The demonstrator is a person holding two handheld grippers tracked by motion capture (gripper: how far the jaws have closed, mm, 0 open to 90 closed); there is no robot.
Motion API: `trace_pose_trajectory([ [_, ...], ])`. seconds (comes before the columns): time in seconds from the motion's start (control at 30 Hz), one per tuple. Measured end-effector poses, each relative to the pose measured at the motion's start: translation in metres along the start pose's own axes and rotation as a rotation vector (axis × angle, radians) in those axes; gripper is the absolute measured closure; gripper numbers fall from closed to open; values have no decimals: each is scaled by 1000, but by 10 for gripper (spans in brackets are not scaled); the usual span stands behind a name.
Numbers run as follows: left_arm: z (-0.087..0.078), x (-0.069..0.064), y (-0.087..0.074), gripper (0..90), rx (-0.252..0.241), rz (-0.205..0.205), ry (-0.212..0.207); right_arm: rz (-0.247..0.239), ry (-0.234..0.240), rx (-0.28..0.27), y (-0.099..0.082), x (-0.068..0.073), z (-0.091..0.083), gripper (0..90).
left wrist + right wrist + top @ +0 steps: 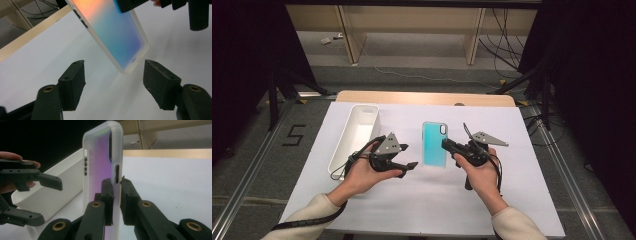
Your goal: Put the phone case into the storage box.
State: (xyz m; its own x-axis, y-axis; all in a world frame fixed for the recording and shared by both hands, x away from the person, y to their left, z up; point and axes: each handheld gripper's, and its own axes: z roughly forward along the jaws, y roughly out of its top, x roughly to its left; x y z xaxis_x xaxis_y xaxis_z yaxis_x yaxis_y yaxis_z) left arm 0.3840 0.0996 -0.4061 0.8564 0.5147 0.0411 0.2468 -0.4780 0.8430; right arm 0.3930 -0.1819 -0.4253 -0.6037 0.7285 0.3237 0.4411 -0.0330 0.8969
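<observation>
Left tongs (411, 167) apart, gripping nothing; phone case (435, 144) just right of them, its lower corner hanging between their tips without touching, in the left gripper view. Case sits mid-surface (422, 210), lifted off it. Right tongs (447, 144) clamped on the case's right long edge, pads (108, 195) either side.

Right tool (115, 195) clamped tight; left tool (113, 77) jaws spread apart.

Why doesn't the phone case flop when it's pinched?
The phone case looks thin and hollow, so probably light. It stays straight in the right gripper, so likely fairly stiff. Its smooth rim may slip between the pads.
</observation>
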Motion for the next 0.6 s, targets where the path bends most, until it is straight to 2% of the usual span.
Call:
trace_pose_trajectory([
  [0.03,0,0,0,366,-12,-7,5,-9,0,-6,0,0,0,827],
  [0.1,1,0,2,384,-19,-21,7,11,9,-2,0,3,0,828],
  [0.23,2,1,6,425,-38,-56,12,-12,1,-10,-1,4,1,828],
  [0.33,3,3,8,463,-59,-74,3,1,14,-6,0,7,0,827],
  [0.4,4,4,10,485,-53,-79,-5,-2,10,-6,0,7,1,828],
  [0.6,11,7,12,562,-57,-120,6,-8,10,-12,0,9,0,827],
])
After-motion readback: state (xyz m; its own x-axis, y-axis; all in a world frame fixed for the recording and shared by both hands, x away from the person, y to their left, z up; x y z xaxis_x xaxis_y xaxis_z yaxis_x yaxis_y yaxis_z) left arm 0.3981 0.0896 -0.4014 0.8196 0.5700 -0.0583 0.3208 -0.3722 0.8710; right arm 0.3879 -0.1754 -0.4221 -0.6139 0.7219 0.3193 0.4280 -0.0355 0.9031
